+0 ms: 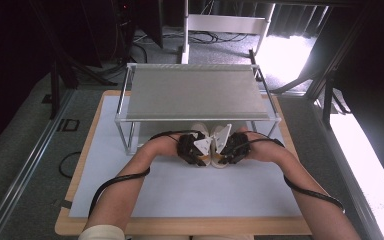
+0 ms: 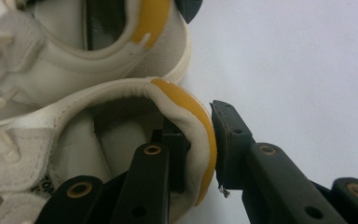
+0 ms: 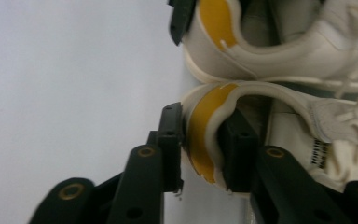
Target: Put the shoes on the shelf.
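Two white sneakers with yellow heel tabs lie side by side on the white mat, heels toward me, just in front of the rack; in the high view the pair [image 1: 211, 159] sits between my hands. My left gripper [image 2: 198, 121] is shut on the heel of the left shoe [image 2: 74, 140], one jaw inside the collar and one outside on the yellow tab. My right gripper [image 3: 201, 114] pinches the heel of the right shoe [image 3: 284, 121] the same way. From above, the left gripper [image 1: 195, 150] and right gripper [image 1: 230, 149] almost touch.
A metal wire-frame rack [image 1: 195, 92] with a flat grey top stands at the back of the white mat [image 1: 180, 190], its front legs close to the shoes' toes. The wooden table edge [image 1: 180, 226] runs along the front. Cables trail from both grippers along my forearms.
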